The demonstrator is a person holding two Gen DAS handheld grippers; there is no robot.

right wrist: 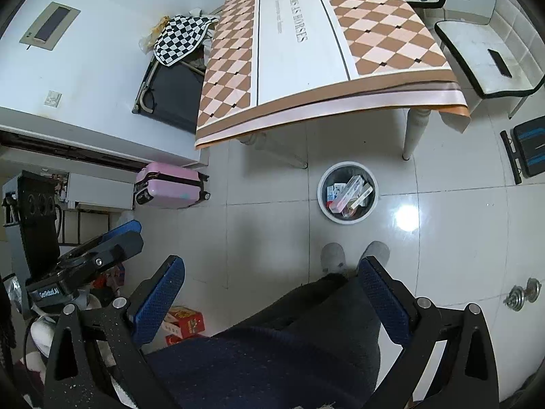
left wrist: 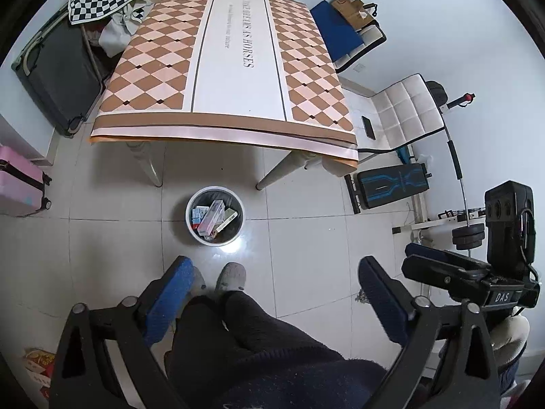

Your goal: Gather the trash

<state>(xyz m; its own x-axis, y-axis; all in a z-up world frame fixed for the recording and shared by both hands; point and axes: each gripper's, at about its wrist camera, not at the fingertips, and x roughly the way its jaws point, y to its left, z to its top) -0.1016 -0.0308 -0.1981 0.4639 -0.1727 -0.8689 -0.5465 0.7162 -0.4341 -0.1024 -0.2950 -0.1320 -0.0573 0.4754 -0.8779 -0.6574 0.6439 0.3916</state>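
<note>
Table (left wrist: 235,68) with checkered cloth stands on the tiled floor. Round trash bin (left wrist: 215,216) on the floor just in front of it (lined, several small boxes (left wrist: 211,216) inside). Left gripper (left wrist: 272,272) and right gripper (right wrist: 270,272) both spread wide, holding nothing, above the person's legs.

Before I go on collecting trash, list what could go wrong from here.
1. The bin already holds boxes standing up near its rim; more dropped in may tip out.
2. The bin sits on the floor right in front of your feet, so a step forward could knock it over.
3. Both the left gripper and right gripper are open and empty.
</note>
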